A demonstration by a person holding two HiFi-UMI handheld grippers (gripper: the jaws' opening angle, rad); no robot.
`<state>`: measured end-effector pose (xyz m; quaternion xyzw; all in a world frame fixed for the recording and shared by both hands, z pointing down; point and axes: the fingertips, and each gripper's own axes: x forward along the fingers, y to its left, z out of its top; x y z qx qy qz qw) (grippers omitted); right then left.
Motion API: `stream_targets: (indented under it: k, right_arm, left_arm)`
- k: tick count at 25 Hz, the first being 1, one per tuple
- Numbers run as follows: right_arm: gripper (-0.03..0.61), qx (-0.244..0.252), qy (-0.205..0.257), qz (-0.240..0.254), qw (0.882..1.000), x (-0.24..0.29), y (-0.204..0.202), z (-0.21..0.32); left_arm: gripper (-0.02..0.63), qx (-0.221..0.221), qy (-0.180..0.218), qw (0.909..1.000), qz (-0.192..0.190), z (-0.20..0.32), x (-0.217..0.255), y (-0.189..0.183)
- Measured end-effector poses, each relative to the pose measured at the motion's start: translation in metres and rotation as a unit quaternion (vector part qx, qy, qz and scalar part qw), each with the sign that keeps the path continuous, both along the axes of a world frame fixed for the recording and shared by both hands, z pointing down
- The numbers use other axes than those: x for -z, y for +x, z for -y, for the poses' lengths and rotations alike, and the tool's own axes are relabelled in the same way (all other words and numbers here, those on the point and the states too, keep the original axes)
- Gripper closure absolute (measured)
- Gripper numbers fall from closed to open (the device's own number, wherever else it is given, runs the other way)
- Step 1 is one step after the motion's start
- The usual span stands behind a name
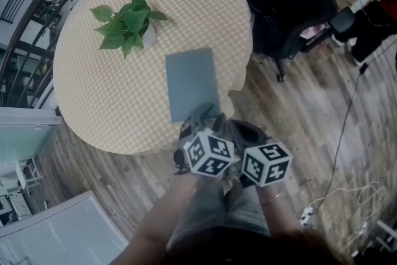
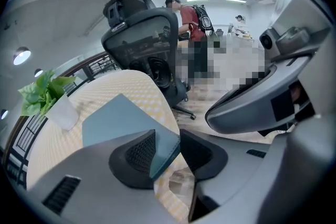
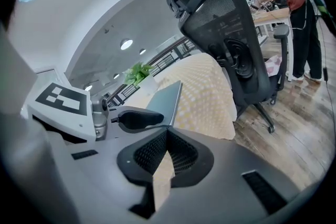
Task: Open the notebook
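A closed grey-blue notebook [image 1: 192, 84] [image 2: 115, 118] [image 3: 165, 99] lies flat on the round table [image 1: 124, 108], near its front right edge. My left gripper [image 1: 201, 116] [image 2: 168, 141] sits at the notebook's near edge. Its jaws are only narrowly apart and the notebook's near corner fills the gap between the pads. My right gripper [image 1: 232, 127] [image 3: 167, 136] hangs just to the right, off the table edge. Its pads meet at the tips with nothing between them.
A leafy plant in a white pot [image 1: 127, 25] [image 2: 44, 92] [image 3: 137, 73] stands at the table's back left. A black office chair [image 1: 285, 3] [image 2: 147, 44] [image 3: 226, 39] is close behind the table on the right. A cable [image 1: 347, 133] trails over the wooden floor. People [image 2: 189, 18] stand at desks beyond.
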<state>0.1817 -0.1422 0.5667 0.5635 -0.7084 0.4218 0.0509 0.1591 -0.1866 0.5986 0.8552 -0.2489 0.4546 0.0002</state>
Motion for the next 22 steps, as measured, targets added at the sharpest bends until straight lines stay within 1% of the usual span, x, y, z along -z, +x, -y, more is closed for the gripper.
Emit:
stream_targets:
  k: [4,9,15,22]
  right_arm:
    - [0.568,-0.001,0.000,0.002,1.000,-0.001,0.002,0.001]
    - [0.568,-0.001,0.003,0.008,1.000,0.000,0.000,0.004]
    - [0.568,-0.001,0.008,0.009,1.000,0.005,-0.001,0.004]
    - [0.568,-0.002,0.017,0.006,1.000,0.015,0.000,0.003]
  left_arm:
    - [0.470,0.001,-0.004,1.0000,-0.004,-0.001,0.000,0.000]
    - [0.529,-0.002,-0.015,0.9997,-0.019,-0.002,0.003,0.002]
    - [0.571,-0.022,-0.005,0.9996,-0.017,-0.004,0.007,0.003]
    - [0.589,-0.003,-0.013,0.9988,-0.048,-0.003,0.018,0.001]
